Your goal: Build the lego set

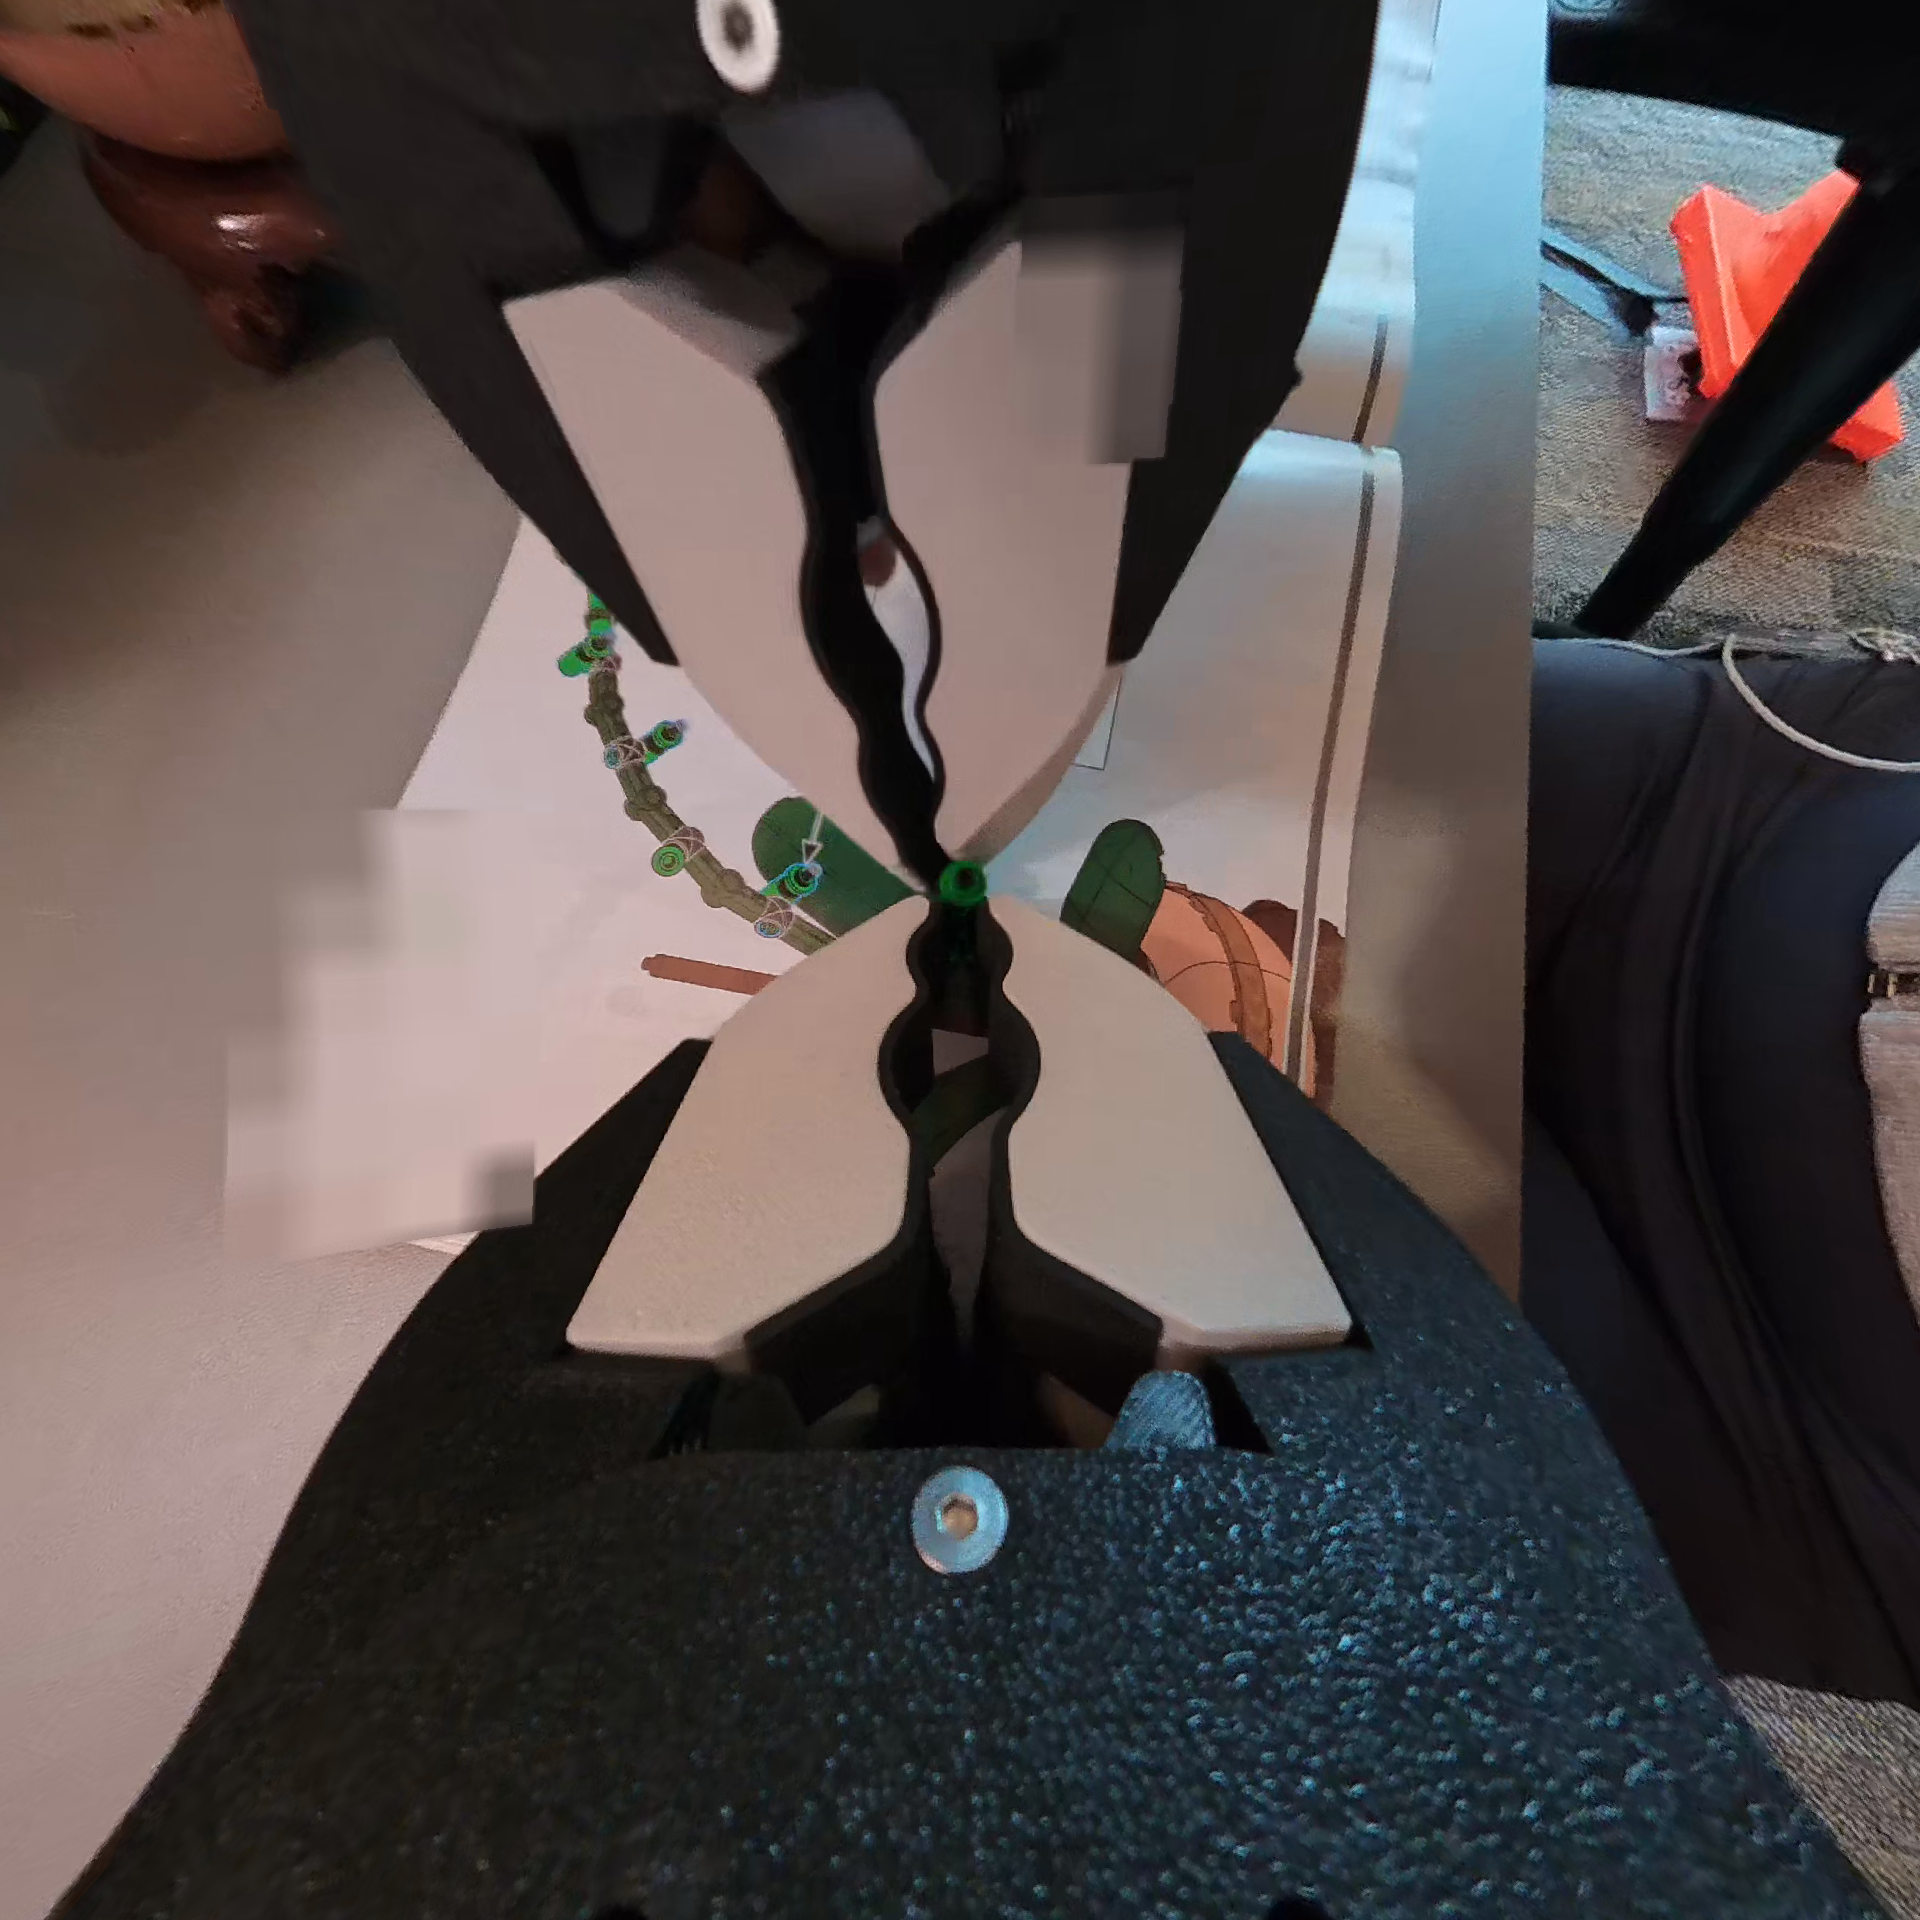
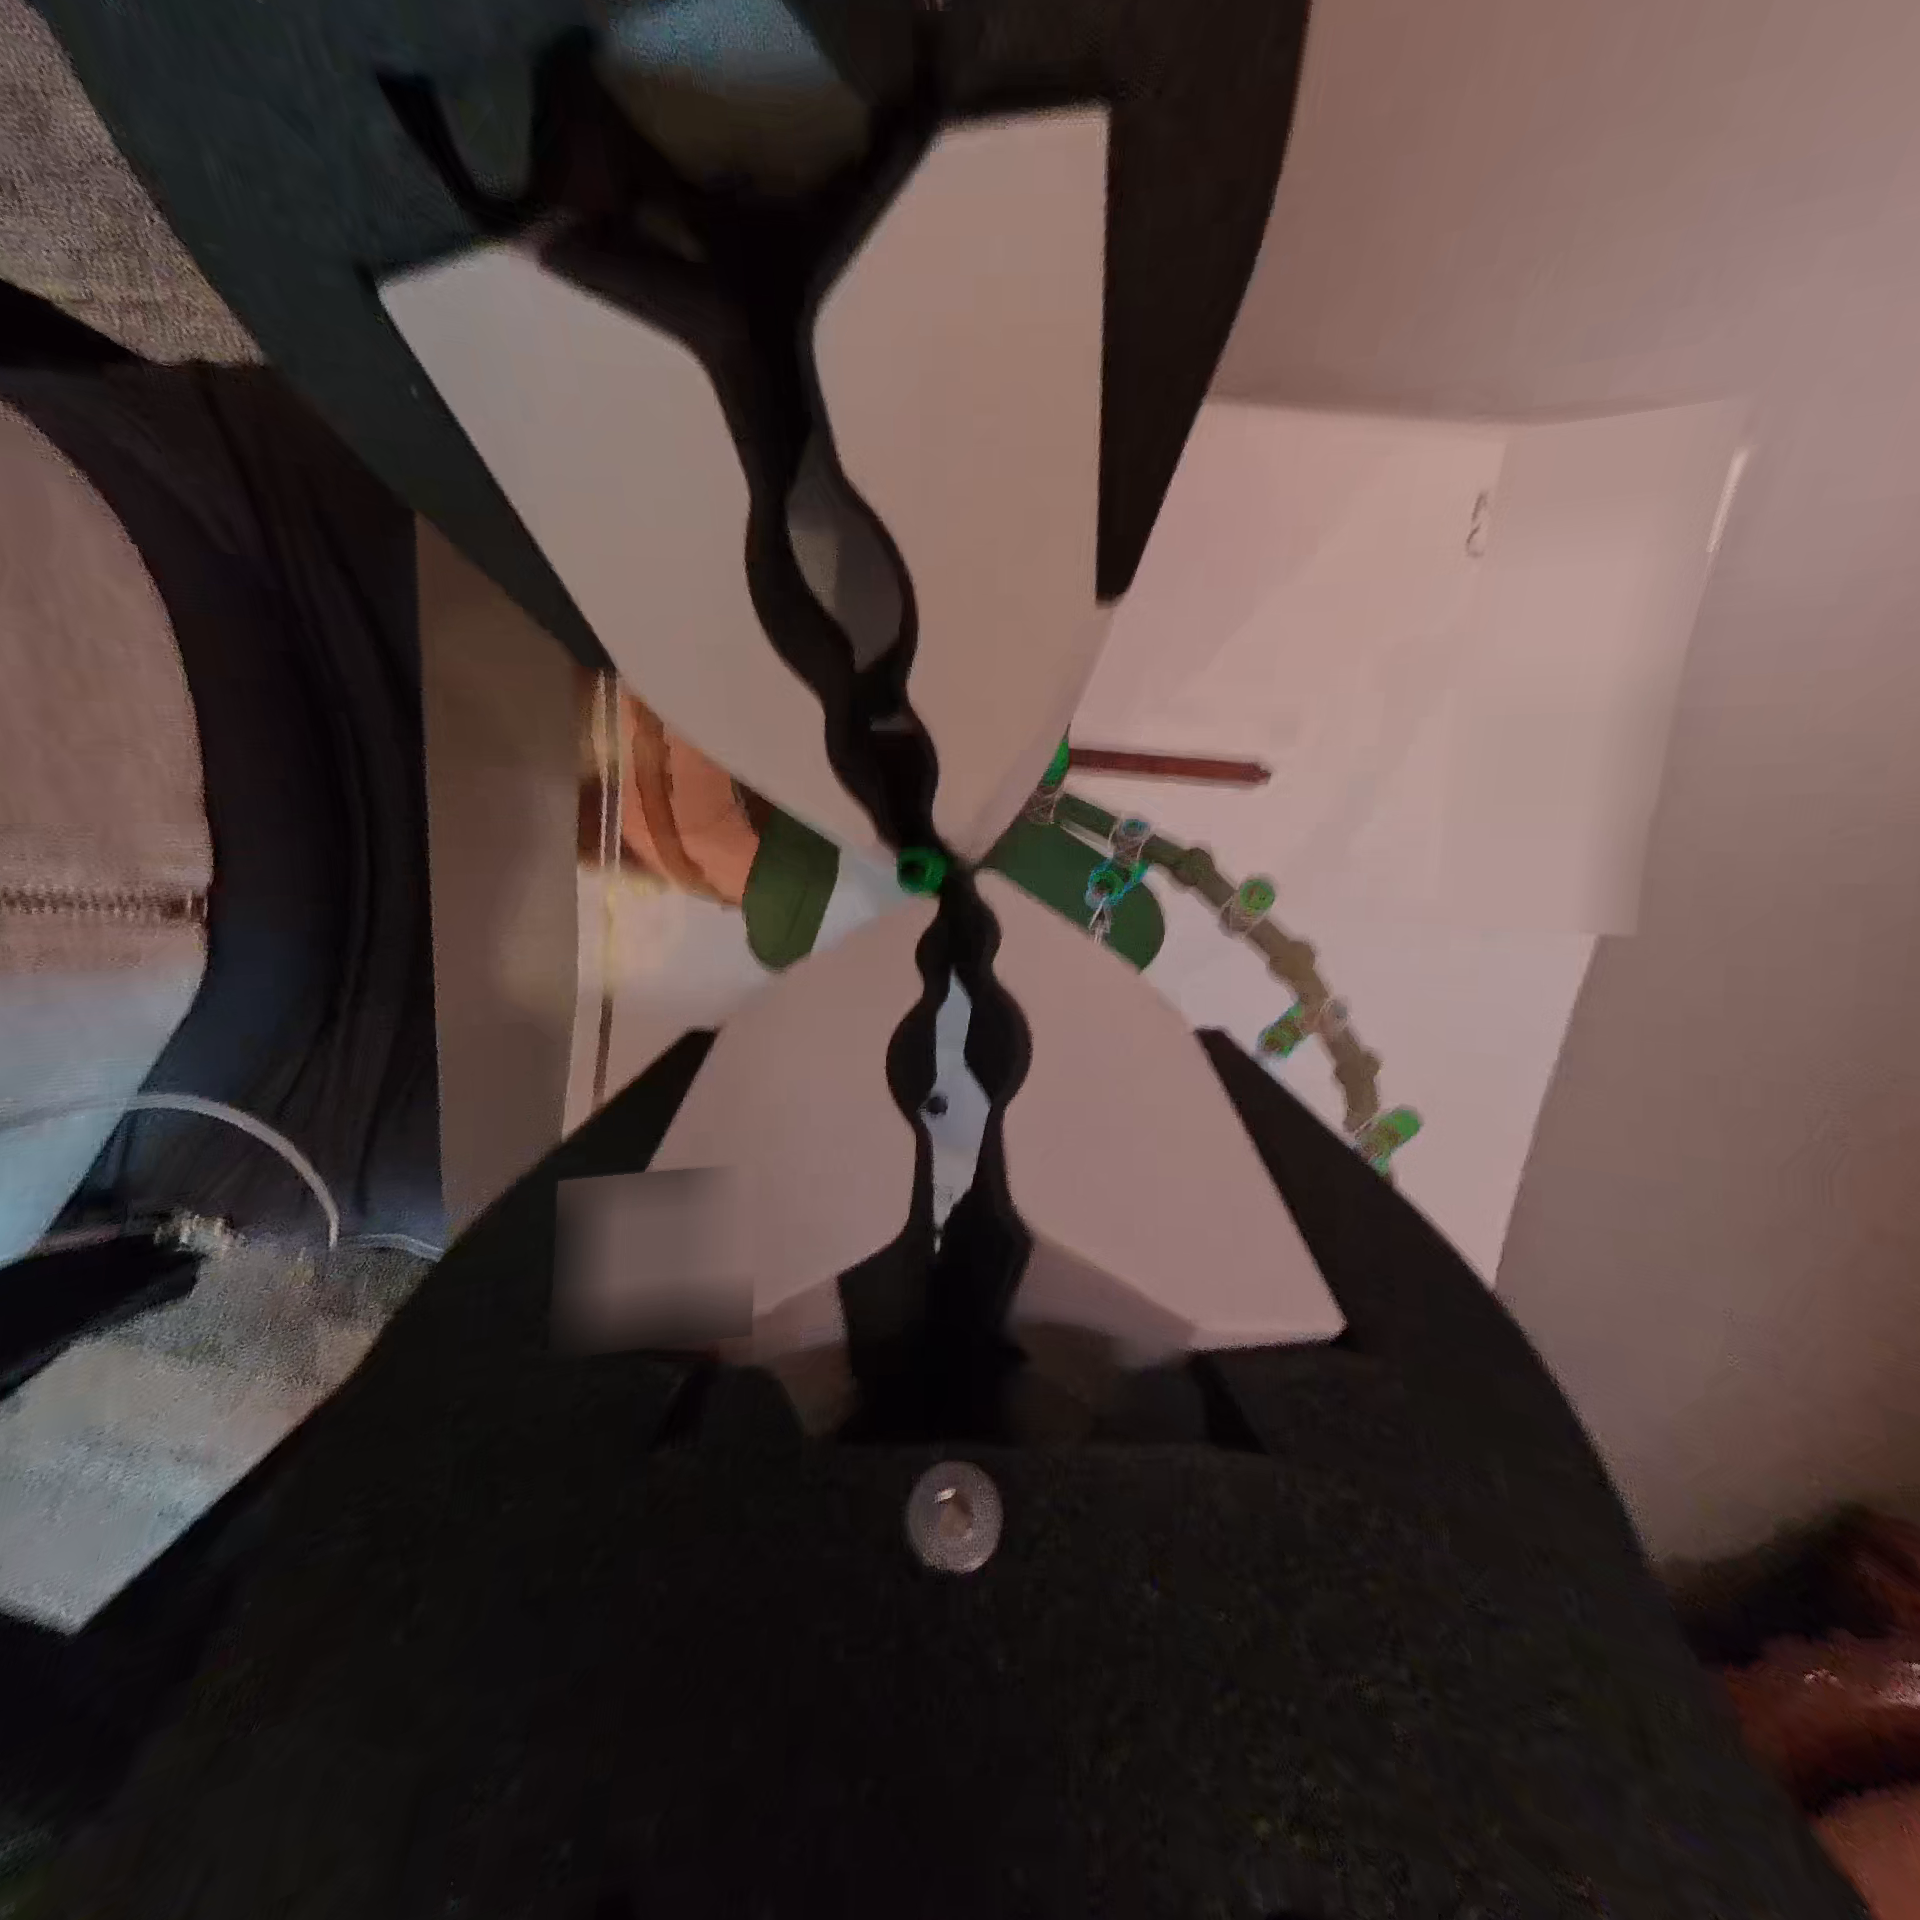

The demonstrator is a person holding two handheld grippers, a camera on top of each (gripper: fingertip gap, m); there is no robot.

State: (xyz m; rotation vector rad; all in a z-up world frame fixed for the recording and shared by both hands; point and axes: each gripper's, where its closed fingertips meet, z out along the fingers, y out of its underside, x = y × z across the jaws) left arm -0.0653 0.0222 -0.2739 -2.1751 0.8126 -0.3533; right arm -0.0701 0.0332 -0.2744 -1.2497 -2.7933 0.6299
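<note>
A small bright green Lego piece (image 1: 961, 881) sits right where the two grippers meet tip to tip above an open instruction booklet (image 1: 520, 790). My left gripper (image 1: 961, 912) is shut on it: the piece's stem runs down between its pads and the round end sticks out at the tips. My right gripper (image 1: 928, 857) comes in from the top of the left wrist view with its fingers closed together. In the right wrist view my right gripper (image 2: 951, 902) is shut, its tips right beside the green piece (image 2: 920, 869), which is held in the left gripper (image 2: 914, 844).
The booklet (image 2: 1351, 623) shows a printed curved stem with green pieces. A brown pot-shaped object (image 1: 239, 239) stands at the far left. A grey panel (image 1: 1475, 520) borders the booklet on the right, then dark cloth (image 1: 1714, 1039), an orange object (image 1: 1756, 301) and a black leg (image 1: 1766, 416) on carpet. The grippers are tip to tip, or close to it.
</note>
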